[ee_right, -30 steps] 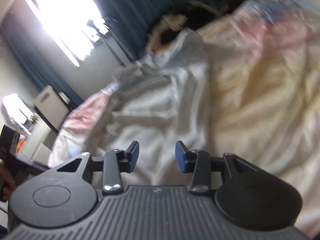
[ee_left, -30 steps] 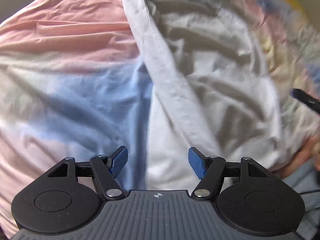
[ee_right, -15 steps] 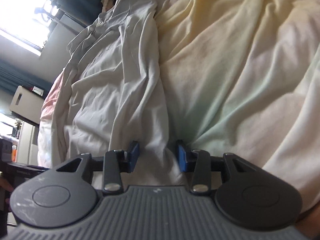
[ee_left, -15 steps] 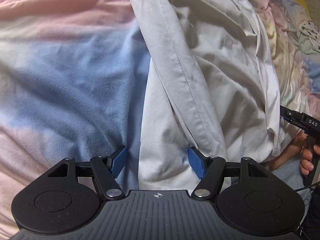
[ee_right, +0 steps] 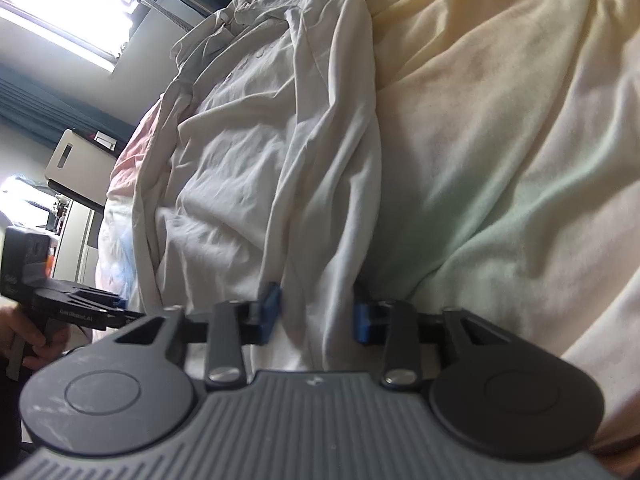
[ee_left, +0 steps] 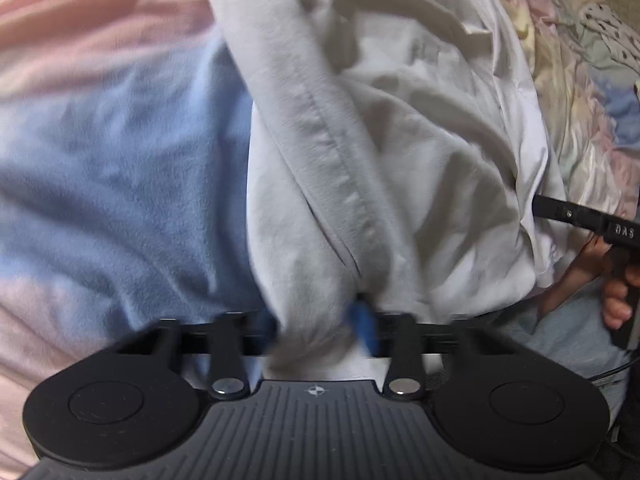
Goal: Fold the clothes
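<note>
- White shirt (ee_left: 420, 152) lies spread and wrinkled on a pastel blanket (ee_left: 100, 184), filling frame centre.
- Left gripper (ee_left: 316, 326): fingers nearly closed, bunching the shirt's hem.
- Right gripper (ee_right: 316, 316): fingers part-open astride the other hem corner; grip uncertain.
- Judged step: securing both corners; next calls for 2 firm, matched holds before lifting.

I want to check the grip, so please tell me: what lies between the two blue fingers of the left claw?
In the left wrist view, a bunched fold of the white shirt fills the left claw; the fingers press its sides.
</note>
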Available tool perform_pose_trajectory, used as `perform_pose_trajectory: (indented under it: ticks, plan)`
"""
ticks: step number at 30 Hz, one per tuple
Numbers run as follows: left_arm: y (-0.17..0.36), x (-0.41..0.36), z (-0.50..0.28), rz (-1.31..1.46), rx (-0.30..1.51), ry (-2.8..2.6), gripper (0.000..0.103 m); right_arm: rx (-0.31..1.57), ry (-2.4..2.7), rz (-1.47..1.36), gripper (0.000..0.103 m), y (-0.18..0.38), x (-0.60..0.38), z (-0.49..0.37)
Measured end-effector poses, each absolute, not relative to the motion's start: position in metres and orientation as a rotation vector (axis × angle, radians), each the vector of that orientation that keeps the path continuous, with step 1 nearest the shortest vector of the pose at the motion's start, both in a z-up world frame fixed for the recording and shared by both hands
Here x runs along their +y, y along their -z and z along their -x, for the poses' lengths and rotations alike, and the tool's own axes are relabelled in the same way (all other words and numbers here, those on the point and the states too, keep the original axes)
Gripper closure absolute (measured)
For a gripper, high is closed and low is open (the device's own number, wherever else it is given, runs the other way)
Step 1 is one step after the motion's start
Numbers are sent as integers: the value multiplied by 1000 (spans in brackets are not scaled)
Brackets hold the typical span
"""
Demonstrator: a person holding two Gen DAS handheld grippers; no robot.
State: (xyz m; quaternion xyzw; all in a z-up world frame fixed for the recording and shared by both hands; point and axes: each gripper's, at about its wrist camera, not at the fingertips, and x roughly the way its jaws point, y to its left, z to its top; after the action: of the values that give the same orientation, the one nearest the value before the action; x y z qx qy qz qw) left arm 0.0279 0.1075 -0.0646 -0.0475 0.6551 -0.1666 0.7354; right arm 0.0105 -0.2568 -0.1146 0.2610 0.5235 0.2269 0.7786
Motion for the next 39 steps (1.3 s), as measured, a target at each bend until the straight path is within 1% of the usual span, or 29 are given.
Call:
perform_pose_trajectory:
  ticks: [1, 4, 9, 12, 15, 19, 22, 26, 29, 32, 35, 39]
  plan:
    - [62, 106, -26, 91, 1423, 369, 93, 1127, -498, -567, 89, 113, -257, -10]
    - [43, 109, -14, 138, 1329, 373, 94, 1067, -553, -608, 92, 105, -263, -7]
    - [-3, 128, 14, 319, 1138, 362, 96, 924, -616, -775, 95, 73, -288, 10]
    - [-37, 142, 35, 425, 1030, 369, 96, 869, -628, -807, 95, 49, -304, 26]
    - [-63, 149, 60, 496, 963, 399, 96, 818, -652, -813, 95, 24, -323, 46]
    - [-78, 147, 106, 516, 957, 445, 96, 803, -690, -783, 95, -4, -340, 87]
    - [-69, 147, 148, 571, 980, 457, 96, 845, -707, -757, 95, -12, -345, 127]
    - [-50, 149, 184, 654, 991, 465, 96, 919, -691, -751, 95, -3, -341, 165]
    - [-42, 153, 175, 694, 974, 460, 96, 904, -675, -786, 95, -7, -342, 158]
    - [-44, 159, 148, 735, 940, 440, 96, 866, -660, -823, 95, -14, -336, 133]
    - [-41, 166, 108, 792, 894, 410, 96, 852, -617, -885, 95, -12, -328, 92]
    - [-31, 174, 46, 856, 874, 343, 96, 853, -543, -973, 95, 1, -318, 26]
